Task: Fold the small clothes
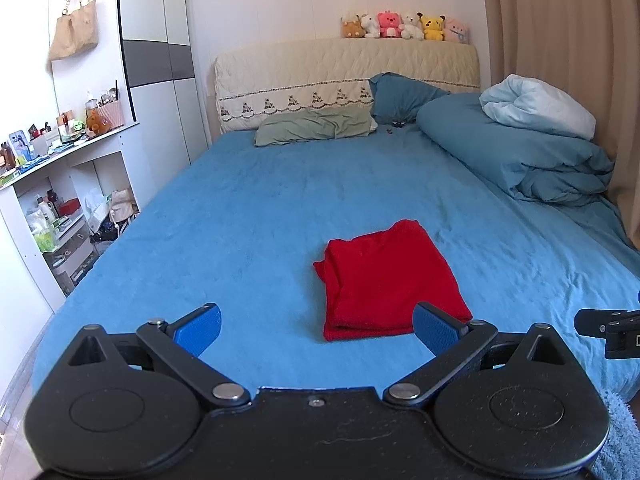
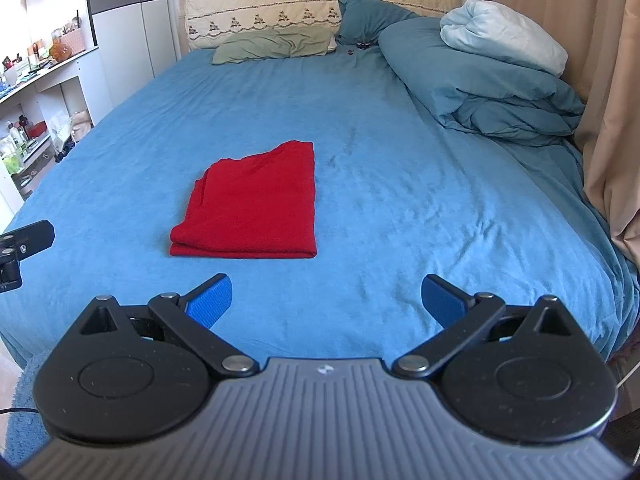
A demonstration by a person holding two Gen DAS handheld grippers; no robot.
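Hovering over the near edge of the bed, the left gripper and the right gripper both have their blue pads spread wide and hold nothing. Just beyond them the folded red garment lies flat on the blue sheet, its thick folded edge facing the grippers and its long axis running away toward the headboard. It lies ahead and right of the left gripper, ahead and left of the right one, so roughly between them; the left looks slightly nearer.
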